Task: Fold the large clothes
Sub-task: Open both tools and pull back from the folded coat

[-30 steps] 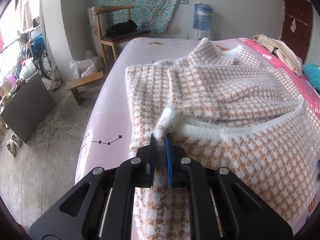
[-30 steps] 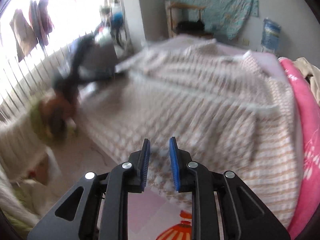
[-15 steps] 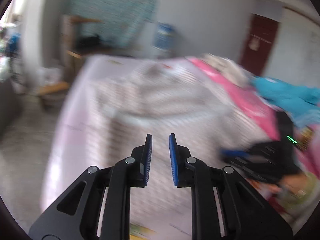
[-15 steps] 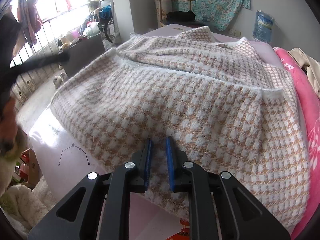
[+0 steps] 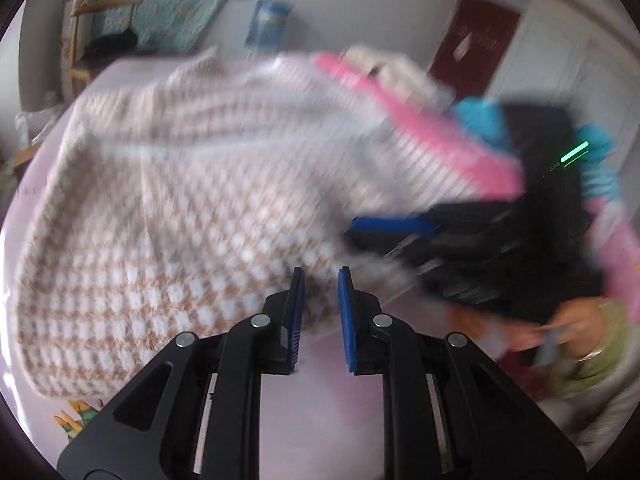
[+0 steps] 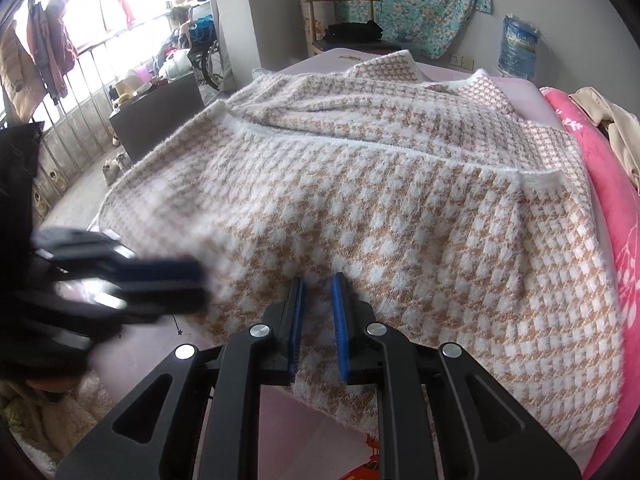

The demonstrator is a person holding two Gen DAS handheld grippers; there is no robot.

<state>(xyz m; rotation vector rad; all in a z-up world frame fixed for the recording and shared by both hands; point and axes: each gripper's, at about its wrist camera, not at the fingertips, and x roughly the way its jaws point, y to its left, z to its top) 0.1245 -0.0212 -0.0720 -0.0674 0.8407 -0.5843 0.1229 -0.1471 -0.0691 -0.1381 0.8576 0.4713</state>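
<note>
A large fuzzy tan-and-white houndstooth garment (image 6: pixel 400 208) lies spread on the pink bed, its sides folded in over the middle. It also shows, blurred, in the left wrist view (image 5: pixel 192 208). My right gripper (image 6: pixel 317 292) is at the garment's near hem, jaws narrowly apart with the fabric edge between them. My left gripper (image 5: pixel 321 284) is open and empty just in front of the near hem. The left gripper (image 6: pixel 160 280) shows blurred at the left of the right wrist view, and the right gripper (image 5: pixel 392 226) shows blurred in the left wrist view.
A pink blanket (image 6: pixel 600 184) with a beige garment (image 6: pixel 608 120) runs along the bed's right side. A wooden chair (image 6: pixel 340 20) and a water jug (image 6: pixel 518 46) stand beyond the bed. A dark cabinet (image 6: pixel 156 116) and a window railing are at the left.
My left gripper let go of the garment's left fold and swung round to the near hem, now open. My right gripper came down onto the near hem.
</note>
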